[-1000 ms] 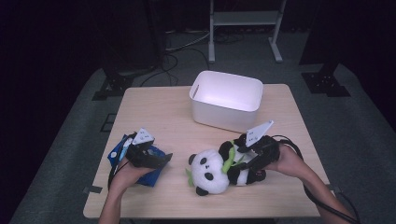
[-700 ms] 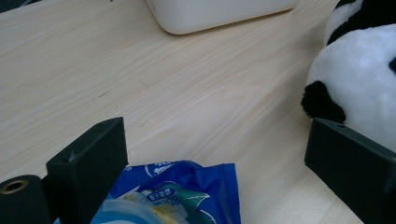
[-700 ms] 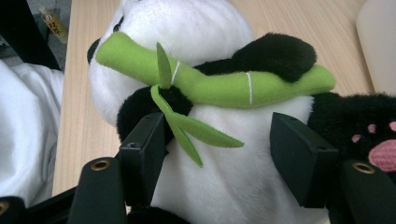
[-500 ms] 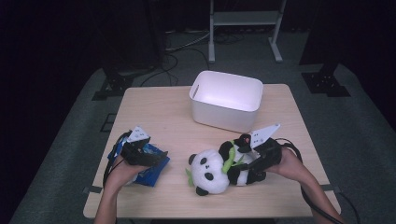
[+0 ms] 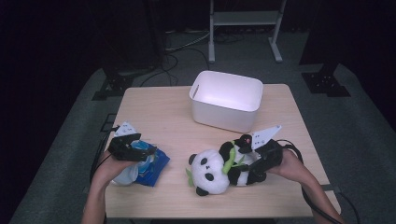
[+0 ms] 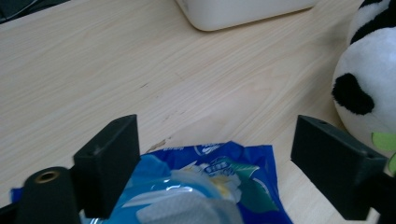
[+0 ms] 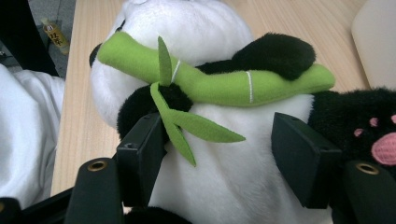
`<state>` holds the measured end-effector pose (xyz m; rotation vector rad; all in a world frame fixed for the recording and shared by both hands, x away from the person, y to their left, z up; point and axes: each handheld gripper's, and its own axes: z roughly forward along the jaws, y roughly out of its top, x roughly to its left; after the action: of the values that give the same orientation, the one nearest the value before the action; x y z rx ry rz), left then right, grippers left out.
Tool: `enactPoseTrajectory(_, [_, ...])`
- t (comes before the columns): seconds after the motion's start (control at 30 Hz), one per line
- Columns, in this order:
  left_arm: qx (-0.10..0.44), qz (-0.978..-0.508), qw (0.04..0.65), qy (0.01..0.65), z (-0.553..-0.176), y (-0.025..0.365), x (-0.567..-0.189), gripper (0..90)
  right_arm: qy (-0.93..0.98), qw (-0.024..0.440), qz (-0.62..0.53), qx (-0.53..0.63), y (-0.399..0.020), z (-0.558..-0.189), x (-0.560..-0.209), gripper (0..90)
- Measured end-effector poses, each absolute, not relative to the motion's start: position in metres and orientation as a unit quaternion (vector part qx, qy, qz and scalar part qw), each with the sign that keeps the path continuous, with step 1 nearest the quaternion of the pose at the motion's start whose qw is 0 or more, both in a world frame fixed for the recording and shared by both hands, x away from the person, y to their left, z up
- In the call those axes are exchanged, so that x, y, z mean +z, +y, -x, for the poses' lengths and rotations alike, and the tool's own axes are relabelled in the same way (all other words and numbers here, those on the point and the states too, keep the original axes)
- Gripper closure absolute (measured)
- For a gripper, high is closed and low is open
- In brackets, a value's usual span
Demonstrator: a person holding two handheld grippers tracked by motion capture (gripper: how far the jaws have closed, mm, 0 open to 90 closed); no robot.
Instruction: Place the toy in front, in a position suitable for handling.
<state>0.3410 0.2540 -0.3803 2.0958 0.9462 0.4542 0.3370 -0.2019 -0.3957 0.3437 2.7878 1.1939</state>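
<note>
Early stage of clearing the table: the white bin [image 5: 226, 100] is standing empty at the far side, and nothing is lying in it yet. The right gripper [image 5: 254, 167] is squeezing the belly of the plush panda [image 5: 215, 170], which is lying near the front edge. The left gripper [image 5: 140, 151], its jaws just closing yet not pressing, is straddling the blue packet [image 6: 205, 186] at front left. The wooden table [image 5: 159, 116] is standing on grey carpet in a dark room, cables trailing behind.
</note>
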Motion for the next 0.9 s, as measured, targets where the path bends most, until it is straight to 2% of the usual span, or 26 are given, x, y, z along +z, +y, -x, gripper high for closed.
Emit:
enactPoseTrajectory(0.1, [0.178, -0.822, 0.387, 0.379, -0.34, 0.263, -0.379, 15.2, 0.912, 0.045, -0.112, 0.391, -0.202, -0.337, -0.396, 34.1])
enactPoseTrajectory(0.17, [0.174, -0.82, 0.39, 0.382, -0.337, 0.269, -0.379, 20.8, 0.912, 0.045, -0.113, 0.391, -0.202, -0.337, -0.396, 34.1])
enactPoseTrajectory(0.8, [0.152, -0.819, 0.375, 0.406, -0.32, 0.301, -0.394, 26.9, 0.912, 0.046, -0.113, 0.392, -0.202, -0.337, -0.396, 33.9])
enactPoseTrajectory(0.9, [0.145, -0.821, 0.374, 0.407, -0.319, 0.303, -0.395, 31.1, 0.912, 0.046, -0.112, 0.392, -0.202, -0.337, -0.396, 33.9])
